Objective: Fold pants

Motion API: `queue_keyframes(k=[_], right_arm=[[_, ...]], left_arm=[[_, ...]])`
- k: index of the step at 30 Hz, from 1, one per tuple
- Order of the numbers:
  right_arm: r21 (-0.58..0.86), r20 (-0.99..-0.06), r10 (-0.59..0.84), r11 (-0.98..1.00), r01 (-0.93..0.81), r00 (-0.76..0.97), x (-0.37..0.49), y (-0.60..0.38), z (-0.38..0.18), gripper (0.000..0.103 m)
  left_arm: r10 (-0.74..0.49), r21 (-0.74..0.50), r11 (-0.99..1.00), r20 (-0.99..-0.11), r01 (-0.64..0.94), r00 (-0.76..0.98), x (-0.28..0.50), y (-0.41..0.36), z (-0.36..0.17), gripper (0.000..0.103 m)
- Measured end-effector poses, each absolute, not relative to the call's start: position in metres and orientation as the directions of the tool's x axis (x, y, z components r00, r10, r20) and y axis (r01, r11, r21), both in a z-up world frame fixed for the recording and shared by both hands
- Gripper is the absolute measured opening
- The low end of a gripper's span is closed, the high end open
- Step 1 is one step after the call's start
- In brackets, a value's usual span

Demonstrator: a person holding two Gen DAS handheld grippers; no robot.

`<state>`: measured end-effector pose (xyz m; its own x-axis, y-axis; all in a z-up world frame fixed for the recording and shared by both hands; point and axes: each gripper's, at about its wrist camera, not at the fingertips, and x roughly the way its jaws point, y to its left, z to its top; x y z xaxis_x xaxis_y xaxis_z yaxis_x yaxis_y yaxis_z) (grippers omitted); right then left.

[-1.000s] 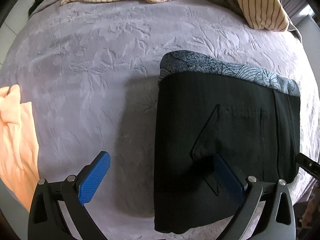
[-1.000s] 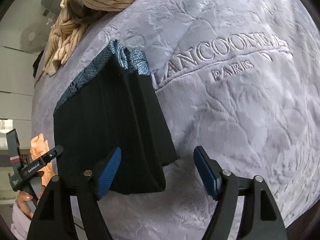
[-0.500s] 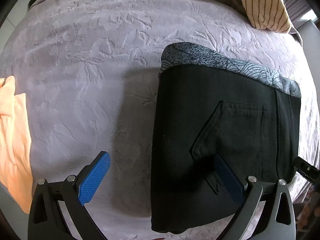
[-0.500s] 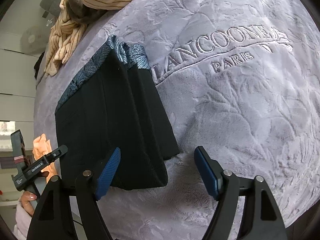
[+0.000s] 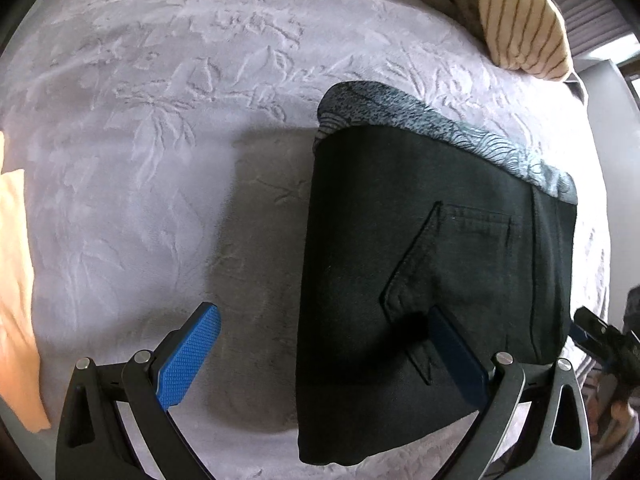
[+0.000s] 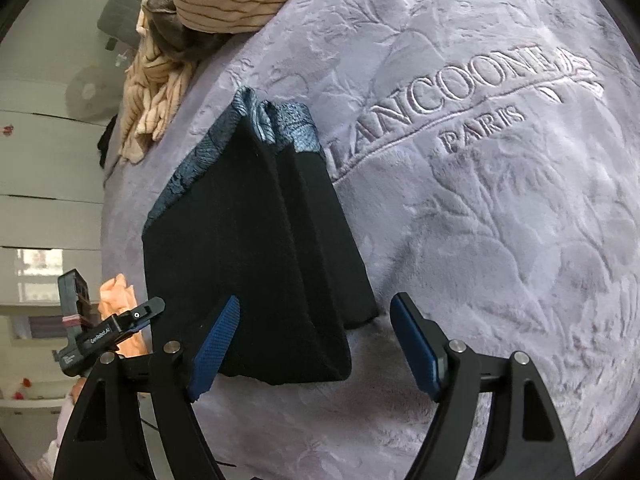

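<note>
The folded black pants lie on the lilac bed cover. The left claw and right claw both hang wide above the pants' near edge, gripping nothing.

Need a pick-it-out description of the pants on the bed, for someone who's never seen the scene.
Find the lilac embossed blanket covering the bed. The pants lie on it as a folded black rectangle. Unlike the striped cream clothes behind and the orange cloth beside, they show a blue-grey patterned waistband.
</note>
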<state>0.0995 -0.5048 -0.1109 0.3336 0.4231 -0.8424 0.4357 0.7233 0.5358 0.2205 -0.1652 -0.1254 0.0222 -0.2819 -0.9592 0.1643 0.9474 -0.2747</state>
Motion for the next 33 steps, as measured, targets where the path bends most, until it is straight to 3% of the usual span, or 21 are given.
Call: queue_keyframes(k=[8,15,24,33], right_arm=[[0.55,-0.835,0.479,0.756,0.355,0.272,0.128,-0.512,-0.12,0.082],[0.647,-0.762,0.595,0.684,0.335,0.255,0.153,-0.518,-0.146,0.082],[0.718,-0.693,0.694,0.64,0.273,0.196,0.185,-0.502,-0.169,0.084],[0.755,-0.642,0.738,0.563,0.337,0.206,0.197,-0.504,-0.189,0.08]], left_arm=[[-0.418,-0.399,0.881,-0.908,0.256,0.024,0.233,-0.174,-0.115,0.103],[-0.48,-0.475,0.843,-0.876,0.254,-0.045,0.245,-0.186,-0.137,0.103],[-0.496,-0.491,0.822,-0.866,0.29,-0.059,0.248,-0.209,-0.149,0.103],[-0.492,-0.487,0.827,-0.869,0.28,-0.058,0.249,-0.213,-0.155,0.103]])
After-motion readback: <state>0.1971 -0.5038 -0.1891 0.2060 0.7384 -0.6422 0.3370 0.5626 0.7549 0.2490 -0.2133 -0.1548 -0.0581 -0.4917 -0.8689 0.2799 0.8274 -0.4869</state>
